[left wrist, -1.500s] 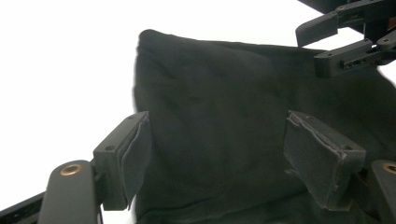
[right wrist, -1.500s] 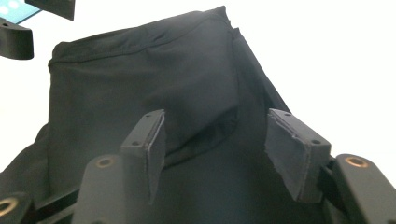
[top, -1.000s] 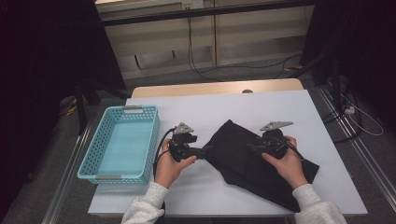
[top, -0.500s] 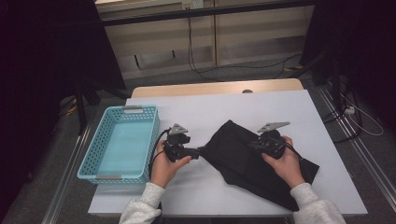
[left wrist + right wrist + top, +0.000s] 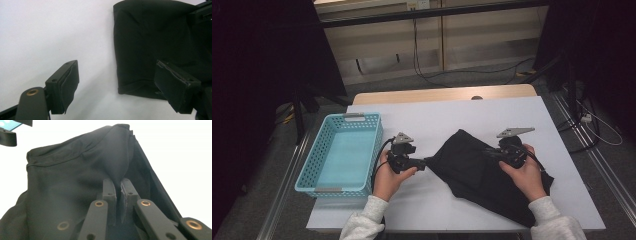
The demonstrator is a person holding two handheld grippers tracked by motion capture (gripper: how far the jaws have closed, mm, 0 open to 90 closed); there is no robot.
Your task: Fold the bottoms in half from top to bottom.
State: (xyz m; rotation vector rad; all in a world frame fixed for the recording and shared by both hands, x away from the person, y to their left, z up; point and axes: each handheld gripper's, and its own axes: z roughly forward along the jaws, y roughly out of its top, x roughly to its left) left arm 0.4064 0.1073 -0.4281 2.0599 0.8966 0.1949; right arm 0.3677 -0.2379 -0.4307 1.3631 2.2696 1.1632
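A light blue basket [image 5: 339, 152] is sitting at the left of the white surface [image 5: 427, 117], w/ nothing lying btwn it & the black cloth [image 5: 477, 172] spreading across the right-centre. The left hand-held gripper [image 5: 117, 85] is hovering w/ jaws wide, one pad over the cloth's near-left corner, the other over bare surface, gripping nothing. The right hand-held gripper [image 5: 118, 195], jaws having just been closing, is pinching a raised fold of the cloth, pads nearly together.
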